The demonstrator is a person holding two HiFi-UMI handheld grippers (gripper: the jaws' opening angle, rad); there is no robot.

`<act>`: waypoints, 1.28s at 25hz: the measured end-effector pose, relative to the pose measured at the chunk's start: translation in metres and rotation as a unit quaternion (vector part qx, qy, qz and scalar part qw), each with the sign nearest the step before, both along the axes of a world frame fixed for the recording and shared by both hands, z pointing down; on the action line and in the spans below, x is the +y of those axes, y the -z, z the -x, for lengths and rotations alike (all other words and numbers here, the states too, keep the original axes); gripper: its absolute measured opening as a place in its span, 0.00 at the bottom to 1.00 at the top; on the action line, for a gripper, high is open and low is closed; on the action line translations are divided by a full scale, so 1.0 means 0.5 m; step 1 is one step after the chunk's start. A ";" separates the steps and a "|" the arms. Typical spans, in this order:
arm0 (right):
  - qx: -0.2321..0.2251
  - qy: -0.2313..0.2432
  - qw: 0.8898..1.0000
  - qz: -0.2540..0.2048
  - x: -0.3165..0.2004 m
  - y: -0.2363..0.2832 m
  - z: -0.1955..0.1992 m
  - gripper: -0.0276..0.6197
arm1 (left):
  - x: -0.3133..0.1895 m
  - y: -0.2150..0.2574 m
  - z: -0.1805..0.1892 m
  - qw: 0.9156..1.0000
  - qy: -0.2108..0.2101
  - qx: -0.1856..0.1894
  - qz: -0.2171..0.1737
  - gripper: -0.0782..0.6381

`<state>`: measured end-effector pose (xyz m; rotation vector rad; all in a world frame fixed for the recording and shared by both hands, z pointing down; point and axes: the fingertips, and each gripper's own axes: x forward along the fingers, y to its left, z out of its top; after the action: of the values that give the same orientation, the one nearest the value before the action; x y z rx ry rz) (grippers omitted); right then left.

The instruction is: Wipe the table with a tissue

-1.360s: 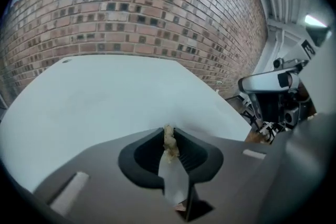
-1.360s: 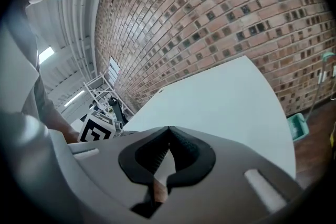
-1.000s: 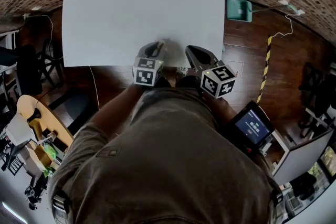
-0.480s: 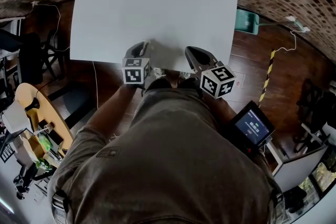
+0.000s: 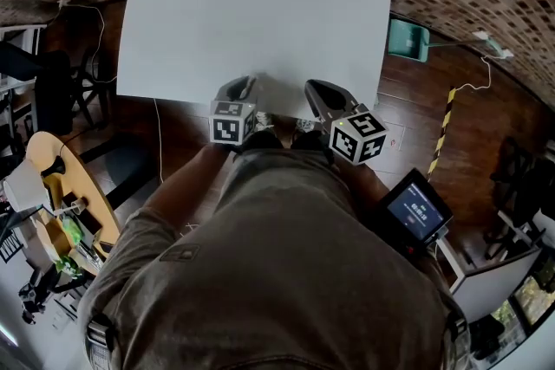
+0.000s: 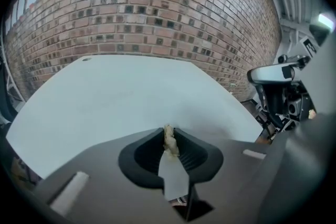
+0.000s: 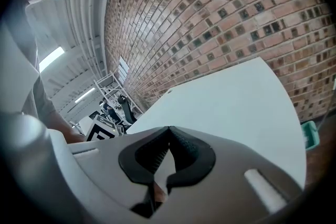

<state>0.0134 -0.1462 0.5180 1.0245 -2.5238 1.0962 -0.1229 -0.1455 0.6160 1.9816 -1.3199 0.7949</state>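
Here, left hand-held gripper (image 6: 167, 130) tight on a tissue scrap (image 6: 169, 145).

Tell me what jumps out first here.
The big white table fills the upper half of the head view. Both tools sit at its near edge. The left tool is shut on a small crumpled scrap, and the right tool is shut with nothing in it.

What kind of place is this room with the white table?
Probably a workshop or lab room, not a home: a bare brick wall, a black-and-yellow hazard strip on the wooden floor, and a cluttered bench beside the table.
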 end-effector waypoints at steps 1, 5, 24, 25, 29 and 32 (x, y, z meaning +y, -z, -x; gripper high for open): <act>-0.003 0.001 1.000 0.001 0.005 -0.001 -0.004 0.06 | 0.008 0.000 -0.006 1.000 0.001 0.000 0.001 0.19; -0.015 0.007 1.000 0.005 0.028 -0.010 -0.020 0.06 | 0.042 0.010 -0.021 1.000 0.022 0.008 -0.004 0.19; 0.002 -0.014 0.999 -0.048 0.205 0.018 0.039 0.06 | 0.192 0.163 0.013 0.990 0.023 0.078 -0.112 0.19; 0.003 -0.019 0.998 -0.052 0.224 0.023 0.047 0.06 | 0.209 0.168 0.023 0.990 0.023 0.081 -0.117 0.19; 0.010 -0.035 0.997 -0.064 0.300 0.037 0.079 0.06 | 0.279 0.183 0.062 0.987 0.019 0.093 -0.129 0.19; 0.017 -0.048 0.996 -0.073 0.354 0.044 0.091 0.06 | 0.328 0.191 0.077 0.986 0.010 0.101 -0.136 0.19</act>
<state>-0.0323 0.0310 0.4962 1.2036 -2.5831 0.9213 -0.1612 0.0187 0.5206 2.1899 -1.3825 0.4074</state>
